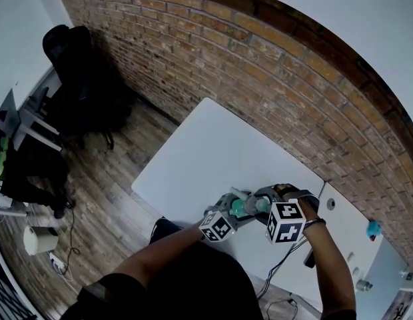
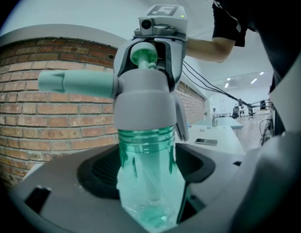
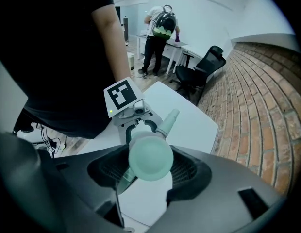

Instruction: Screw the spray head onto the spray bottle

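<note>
Edges: both grippers work close to the near edge of the white table [image 1: 220,145]. Its far side runs along the brick wall [image 1: 260,65], and its left corner hangs over the wooden floor [image 1: 120,172].
Open room: a plain white top lies between the grippers and the wall, and floor shows to the left of the table.
Surface: matte white and flat. A second white table [image 1: 350,235] stands just beside it on the right.
Room: curved brick wall, plank floor, pale walls above.
Spray bottle: the green see-through spray bottle [image 2: 145,169] stands upright between the two grippers, over the near part of the tabletop. Whether its base touches the top I cannot tell.
Spray head: the grey spray head [image 2: 141,101] sits on the bottle's neck, its collar over the threads and its nozzle [image 2: 73,81] pointing sideways over the table.
Left gripper: the left gripper [image 1: 232,209] comes in about level and is clamped on the bottle's body.
Right gripper: the right gripper [image 3: 150,171] points steeply down over the spray head. Its jaws stand wide on either side of the rounded top, not pressing it.
Around: a black office chair [image 1: 73,72] stands by the wall, a desk [image 1: 33,122] at far left, and a person with a backpack [image 3: 159,25] well apart.
In the way: the two marker cubes sit just beside each other, and cables [image 1: 280,272] trail off the near edge.
</note>
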